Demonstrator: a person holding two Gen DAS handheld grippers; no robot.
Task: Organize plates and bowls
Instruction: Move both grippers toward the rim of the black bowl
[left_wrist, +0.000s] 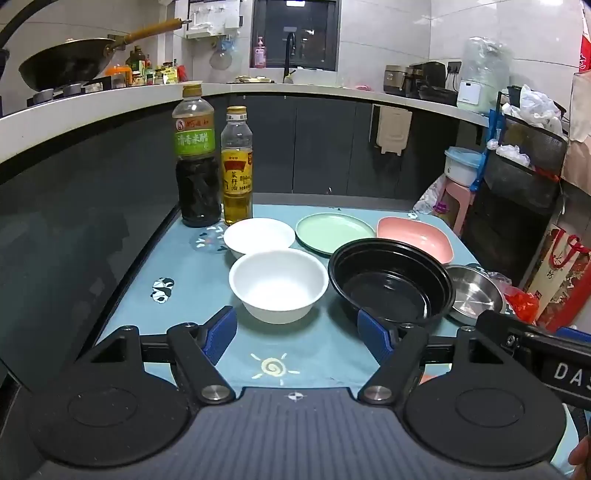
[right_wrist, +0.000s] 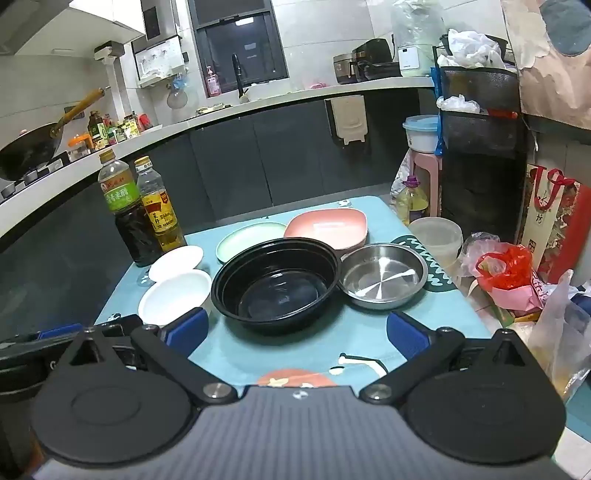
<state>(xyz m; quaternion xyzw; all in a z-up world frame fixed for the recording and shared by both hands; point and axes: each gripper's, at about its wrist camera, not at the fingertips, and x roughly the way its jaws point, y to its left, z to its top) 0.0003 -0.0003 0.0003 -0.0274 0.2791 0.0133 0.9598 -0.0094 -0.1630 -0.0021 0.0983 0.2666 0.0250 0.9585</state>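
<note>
On the blue tablecloth (left_wrist: 303, 354) stand two white bowls, a near one (left_wrist: 279, 284) (right_wrist: 175, 297) and a far one (left_wrist: 258, 234) (right_wrist: 177, 262). Right of them are a green plate (left_wrist: 334, 232) (right_wrist: 249, 238), a pink squarish dish (left_wrist: 415, 236) (right_wrist: 328, 225), a black bowl (left_wrist: 391, 282) (right_wrist: 275, 278) and a steel pan (left_wrist: 474, 293) (right_wrist: 382, 275). My left gripper (left_wrist: 301, 334) hovers open just short of the near white bowl. My right gripper (right_wrist: 295, 332) hovers open in front of the black bowl. Nothing sits between either pair of fingers.
Two sauce bottles (left_wrist: 197, 162) (left_wrist: 236, 166) stand at the table's far left corner. A clear plastic tub (right_wrist: 437, 236) and red and white bags (right_wrist: 502, 269) crowd the right edge. A dark rack (right_wrist: 480, 122) stands beyond; the kitchen counter (left_wrist: 295, 90) curves behind.
</note>
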